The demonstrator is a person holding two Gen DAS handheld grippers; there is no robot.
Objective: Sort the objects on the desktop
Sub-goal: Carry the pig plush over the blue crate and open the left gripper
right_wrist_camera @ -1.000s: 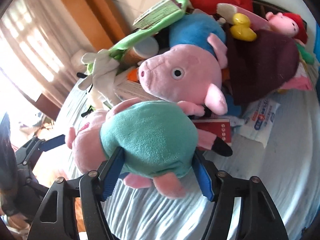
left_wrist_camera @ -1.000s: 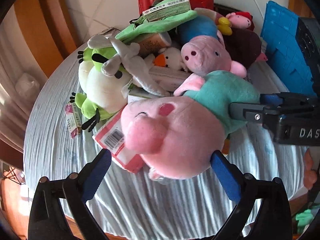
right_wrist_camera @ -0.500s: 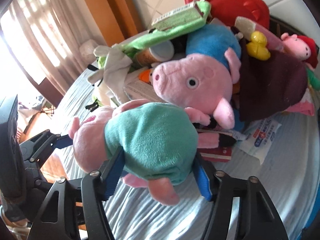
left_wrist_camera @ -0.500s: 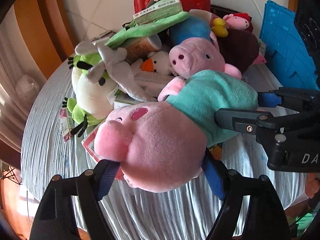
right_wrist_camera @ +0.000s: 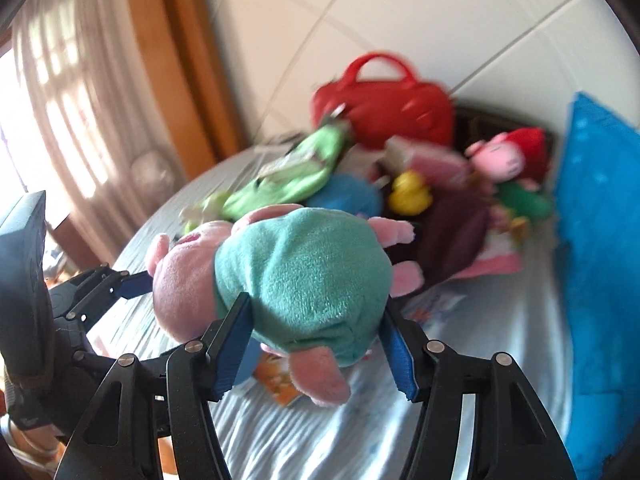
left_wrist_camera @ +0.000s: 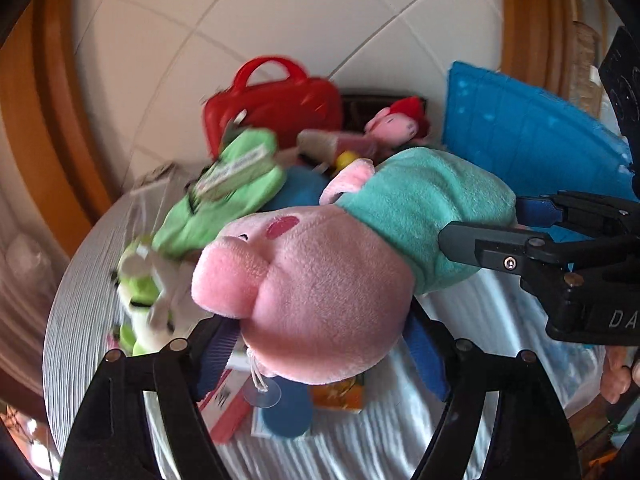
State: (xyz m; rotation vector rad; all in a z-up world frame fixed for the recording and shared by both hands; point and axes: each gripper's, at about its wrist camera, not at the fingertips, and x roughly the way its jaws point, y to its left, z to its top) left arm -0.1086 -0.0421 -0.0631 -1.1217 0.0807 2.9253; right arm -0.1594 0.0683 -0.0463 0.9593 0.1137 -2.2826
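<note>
- Pig plush point(left_wrist_camera: 320, 280) in a teal shirt is hanging above the striped tablecloth point(left_wrist_camera: 80, 300), gripped at both ends and touching nothing below it.
- The left gripper point(left_wrist_camera: 320, 344) is squeezing the pink head, its blue pads pressing in from both sides at six o'clock in the left wrist view.
- The right gripper point(right_wrist_camera: 316, 340) is clamping the teal body point(right_wrist_camera: 304, 276), one pad on each flank, at six o'clock in its own view.
- In the left view, the right gripper's black fingers point(left_wrist_camera: 500, 248) are reaching in from three o'clock onto the shirt.
- Behind the pig, the pile is sitting blurred: a green plush point(left_wrist_camera: 224, 200) at ten o'clock, a red handled case point(left_wrist_camera: 276, 104) at twelve, a small pig doll with a red hat point(right_wrist_camera: 504, 156) at one o'clock.
- A yellow duck point(right_wrist_camera: 410, 194) is lying just beside the dark maroon cloth point(right_wrist_camera: 456, 232).
- A blue mat point(right_wrist_camera: 600, 240) is standing at three o'clock.
</note>
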